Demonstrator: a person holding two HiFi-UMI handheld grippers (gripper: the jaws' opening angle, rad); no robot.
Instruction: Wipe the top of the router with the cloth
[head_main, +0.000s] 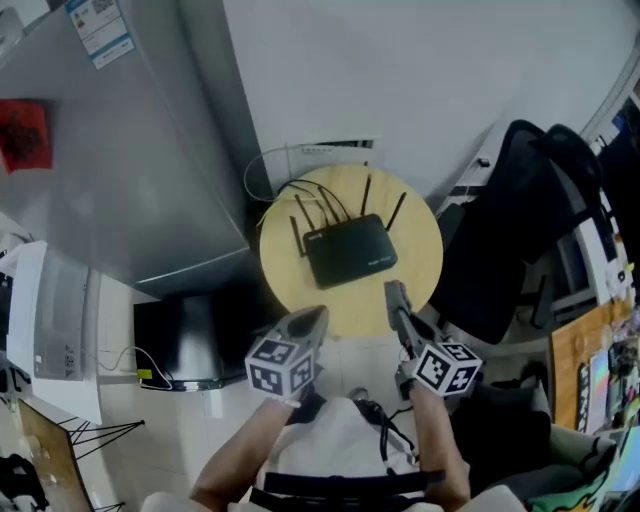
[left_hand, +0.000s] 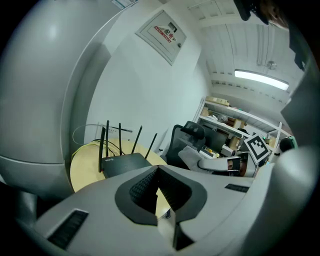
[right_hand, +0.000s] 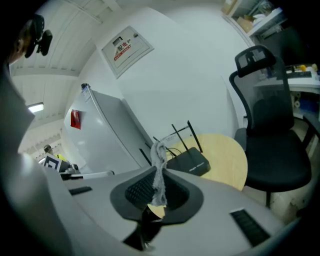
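Router (head_main: 348, 250) matt black plastic; cloth (right_hand: 158, 175) rough grey; table (head_main: 418, 265) pale wood.

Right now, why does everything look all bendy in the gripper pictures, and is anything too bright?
Left gripper view: the wide lens bends the wall into a curve, the corners go dark, and the ceiling light glares. Right gripper view: same bulge, so the office chair leans. Head view: dimmer, the router looks sharp.
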